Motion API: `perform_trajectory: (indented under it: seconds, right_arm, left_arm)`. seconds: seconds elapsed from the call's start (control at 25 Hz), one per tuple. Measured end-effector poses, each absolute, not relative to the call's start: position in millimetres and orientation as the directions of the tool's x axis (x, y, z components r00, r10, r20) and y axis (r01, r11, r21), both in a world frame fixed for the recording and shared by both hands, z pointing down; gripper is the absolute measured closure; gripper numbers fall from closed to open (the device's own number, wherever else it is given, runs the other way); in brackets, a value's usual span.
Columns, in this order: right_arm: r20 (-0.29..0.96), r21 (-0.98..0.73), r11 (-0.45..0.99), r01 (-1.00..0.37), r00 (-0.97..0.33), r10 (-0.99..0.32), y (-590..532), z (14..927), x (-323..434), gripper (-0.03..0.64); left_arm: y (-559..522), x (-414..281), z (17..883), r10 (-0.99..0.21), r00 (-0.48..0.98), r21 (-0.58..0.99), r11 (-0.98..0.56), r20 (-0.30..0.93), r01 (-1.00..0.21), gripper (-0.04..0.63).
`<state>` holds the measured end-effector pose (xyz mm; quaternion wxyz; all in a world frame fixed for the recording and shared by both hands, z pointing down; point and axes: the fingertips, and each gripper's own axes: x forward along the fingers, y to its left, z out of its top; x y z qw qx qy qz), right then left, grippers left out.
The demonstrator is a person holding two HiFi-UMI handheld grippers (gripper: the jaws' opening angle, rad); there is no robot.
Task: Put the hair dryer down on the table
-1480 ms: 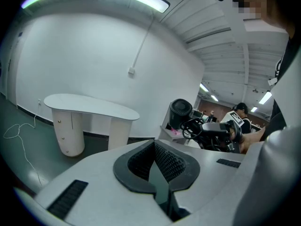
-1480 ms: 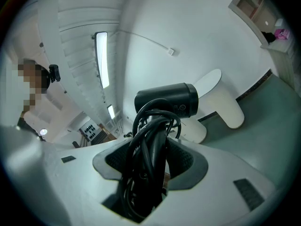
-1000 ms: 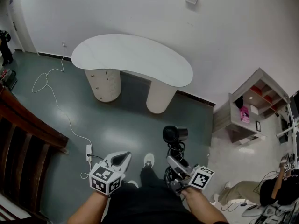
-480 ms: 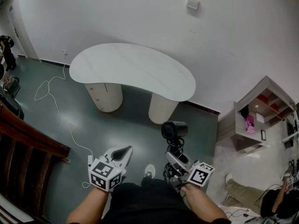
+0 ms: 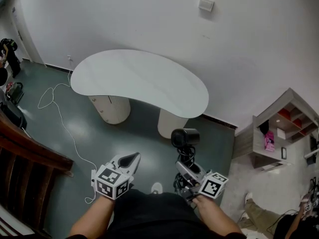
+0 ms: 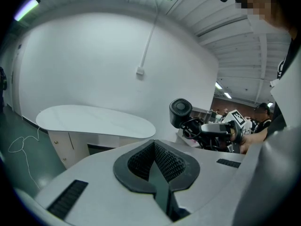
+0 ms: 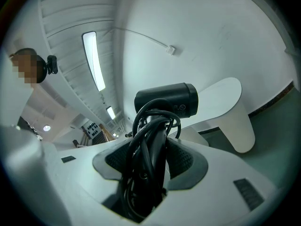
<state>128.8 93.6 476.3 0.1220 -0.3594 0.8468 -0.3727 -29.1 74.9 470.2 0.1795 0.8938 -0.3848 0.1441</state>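
In the head view, the right gripper [image 5: 186, 174] is gripping a black hair dryer [image 5: 185, 138] by its handle, with the barrel pointing up and the black cord [image 5: 186, 158] bundled in loops around the handle; the dryer is hanging in the air over the grey-green floor [image 5: 134, 133], in front of the white kidney-shaped table [image 5: 139, 78] and not touching it. The left gripper [image 5: 129, 161] is hovering to the left of the dryer, well apart from it, with its jaws pressed together and nothing in them. A white cable [image 5: 59, 114] is trailing across the floor at the left, a dark wooden piece of furniture [image 5: 25, 158] is filling the lower left corner, and a small open shelf unit [image 5: 281, 126] is standing against the wall at the right. In the left gripper view, the left gripper [image 6: 157, 166] is showing its ribbed pads meeting with no gap, empty; beyond them the table [image 6: 94, 120] is lying to the left and the hair dryer [image 6: 181, 112] is being held up at the right by the other gripper [image 6: 221, 128]. In the right gripper view, the right gripper [image 7: 150, 161] is clamping its jaws wide around the handle and wound cord [image 7: 153, 126], the hair dryer [image 7: 167, 100] barrel is lying crosswise above them, and the table [image 7: 221, 98] is showing behind it, apart from the dryer
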Motion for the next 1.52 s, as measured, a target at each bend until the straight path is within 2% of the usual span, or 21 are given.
perform_trajectory:
  seconds: [0.4,1.08,1.52]
  right_arm:
    - [0.086,-0.738,0.429,-0.521,-0.704,-0.705,65,489,157,0.408]
    - [0.139,-0.724,0.39,-0.569,-0.674,-0.725,10,508,165,0.408]
    - [0.168,-0.697,0.393,-0.6,-0.669,-0.724,-90,498,138,0.408]
  left_arm:
    - [53,-5,482,-0.614,0.661,0.23,-0.633,0.431,-0.739,0.584]
    - [-29,17,490,-0.57,0.716,0.253,-0.682,0.402,-0.686,0.584]
    - [-121,-15,490,-0.562,0.723,0.265,-0.685,0.401,-0.679,0.584]
